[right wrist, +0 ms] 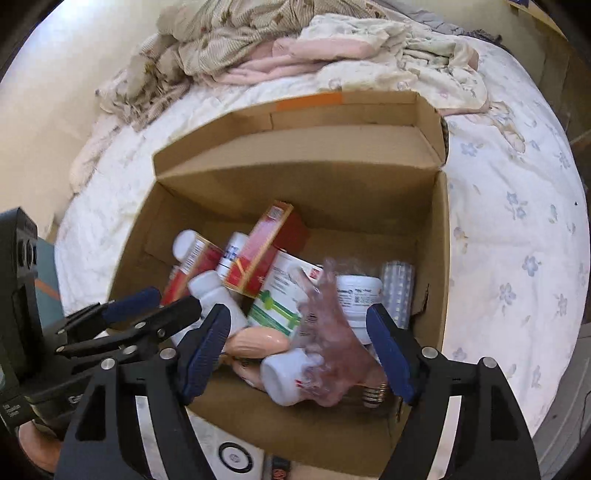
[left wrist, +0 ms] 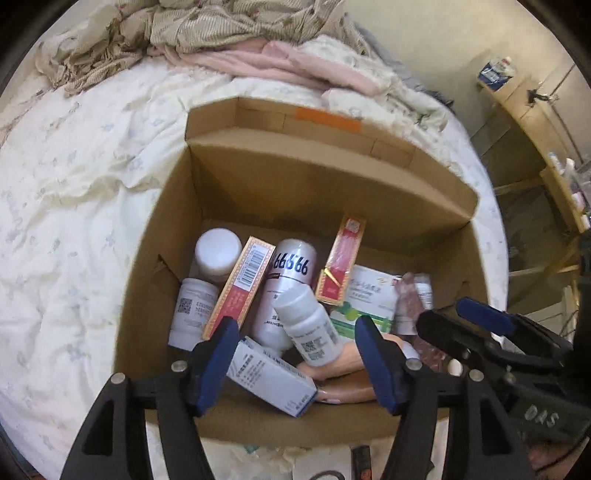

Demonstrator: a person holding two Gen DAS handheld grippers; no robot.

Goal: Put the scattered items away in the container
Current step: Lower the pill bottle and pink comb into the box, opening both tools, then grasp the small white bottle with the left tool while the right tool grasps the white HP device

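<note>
**Both grippers wide over the filled box**

A cardboard box (left wrist: 155,240) sits on a bed (left wrist: 74,177), its far flap standing up with an orange strip (left wrist: 328,119) on it. The left gripper (left wrist: 295,362) hangs over the box's near edge, its 2 blue-padded fingers (left wrist: 216,365) spread wide with nothing between them. The right gripper (right wrist: 299,354) hangs over the same near edge, also spread wide and holding nothing; a blurred clear plastic wrap (right wrist: 328,332) lies in the box below its gap, not pinched.

Inside the box lies a jumble: a tall white bottle (left wrist: 288,291) marked with 9s, a small white bottle (left wrist: 308,325) tilted across it, 2 red cartons (left wrist: 240,284), a green-and-white carton (left wrist: 365,299), a white-and-blue carton (left wrist: 271,373) nearest the near wall, a peach oval bar (right wrist: 256,341), and a white tub (right wrist: 358,295) by the right wall. Beyond the box, rumpled blankets (left wrist: 207,33) are heaped at the far end of the bed.
</note>
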